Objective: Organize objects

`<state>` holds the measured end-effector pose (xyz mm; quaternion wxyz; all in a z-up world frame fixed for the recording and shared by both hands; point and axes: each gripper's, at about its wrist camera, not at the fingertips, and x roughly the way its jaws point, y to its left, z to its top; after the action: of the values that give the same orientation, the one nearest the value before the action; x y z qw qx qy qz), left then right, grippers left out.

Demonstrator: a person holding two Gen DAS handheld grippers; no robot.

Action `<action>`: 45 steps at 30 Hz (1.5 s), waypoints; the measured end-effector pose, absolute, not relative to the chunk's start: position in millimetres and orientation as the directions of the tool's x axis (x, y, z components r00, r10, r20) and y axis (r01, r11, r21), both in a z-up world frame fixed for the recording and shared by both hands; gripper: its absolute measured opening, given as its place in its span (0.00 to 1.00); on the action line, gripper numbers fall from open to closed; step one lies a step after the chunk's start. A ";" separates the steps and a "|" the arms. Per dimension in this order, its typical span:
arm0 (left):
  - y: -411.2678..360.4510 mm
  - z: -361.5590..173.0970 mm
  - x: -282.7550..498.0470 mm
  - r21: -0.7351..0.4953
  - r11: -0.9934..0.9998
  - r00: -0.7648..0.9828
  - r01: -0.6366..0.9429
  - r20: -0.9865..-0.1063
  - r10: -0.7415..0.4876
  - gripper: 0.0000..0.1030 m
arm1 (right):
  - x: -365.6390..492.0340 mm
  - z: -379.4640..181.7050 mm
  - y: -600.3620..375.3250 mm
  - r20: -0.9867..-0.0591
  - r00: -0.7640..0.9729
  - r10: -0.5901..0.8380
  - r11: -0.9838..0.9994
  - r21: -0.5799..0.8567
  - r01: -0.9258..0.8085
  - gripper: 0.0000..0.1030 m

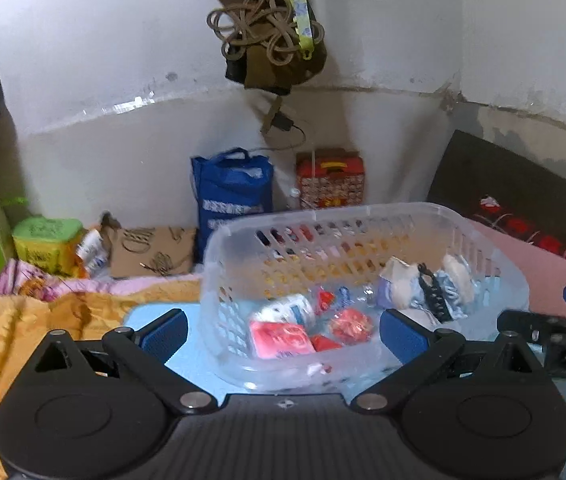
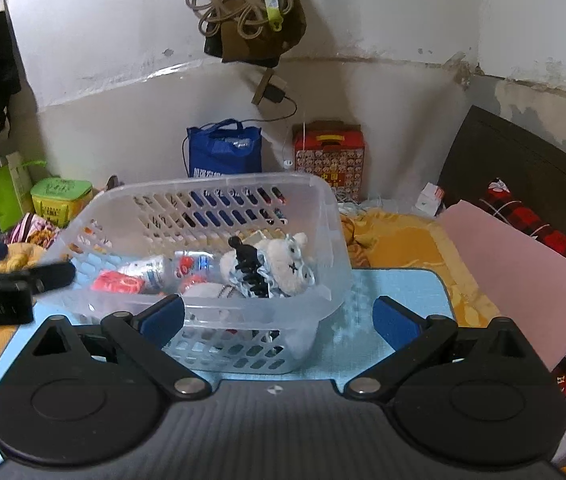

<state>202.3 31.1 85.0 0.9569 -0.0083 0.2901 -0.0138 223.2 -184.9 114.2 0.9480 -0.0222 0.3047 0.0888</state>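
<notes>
A clear plastic basket [image 1: 323,216] stands on a light blue mat [image 1: 187,356]; it also shows in the right wrist view [image 2: 219,188]. Inside lie a red packet [image 1: 279,338], a small bottle [image 2: 151,270], a white plush toy [image 2: 287,260] and a black hair clip [image 2: 249,270]. My left gripper [image 1: 283,334] is open and empty, its jaws either side of the basket's near left corner. My right gripper [image 2: 279,320] is open and empty at the basket's near right corner. The right gripper also shows at the left view's right edge [image 1: 555,332].
A blue bag [image 1: 231,192] and a red box [image 1: 331,180] stand against the white wall. A green tin [image 1: 47,242] and a cardboard piece [image 1: 151,250] lie at the left. An orange blanket [image 1: 43,320] and a pink sheet [image 2: 515,264] surround the mat.
</notes>
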 end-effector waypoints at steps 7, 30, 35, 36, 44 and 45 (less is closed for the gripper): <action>34.0 66.1 195.0 -0.054 0.999 0.823 0.009 -0.566 -0.038 1.00 | 213.0 109.6 -170.6 -0.553 0.831 0.068 0.982 -0.108 -0.152 1.00; 13.3 60.3 184.4 -0.041 0.999 0.861 -0.018 -0.509 -0.005 1.00 | 215.9 95.2 -181.1 -0.556 0.825 0.099 0.987 -0.054 -0.155 1.00; 11.2 58.2 185.5 -0.035 0.999 0.865 -0.019 -0.502 -0.001 1.00 | 217.1 92.9 -186.3 -0.552 0.822 0.136 0.985 -0.015 -0.173 1.00; 10.4 58.1 185.0 -0.031 0.999 0.868 -0.021 -0.496 0.002 1.00 | 217.7 92.4 -186.8 -0.552 0.821 0.146 0.983 -0.008 -0.181 1.00; 6.1 58.6 184.3 -0.020 1.000 0.874 -0.012 -0.486 0.001 1.00 | 215.0 91.5 -185.4 -0.529 0.834 0.154 0.982 -0.008 -0.187 1.00; 6.4 58.7 184.5 -0.023 1.000 0.874 -0.012 -0.486 -0.001 1.00 | 214.5 91.6 -185.2 -0.525 0.836 0.160 0.981 -0.006 -0.192 1.00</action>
<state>184.5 6.5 58.7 0.9679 -0.0125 0.2509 0.0028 214.5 -185.2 91.6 0.9576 -0.0292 0.2715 0.0919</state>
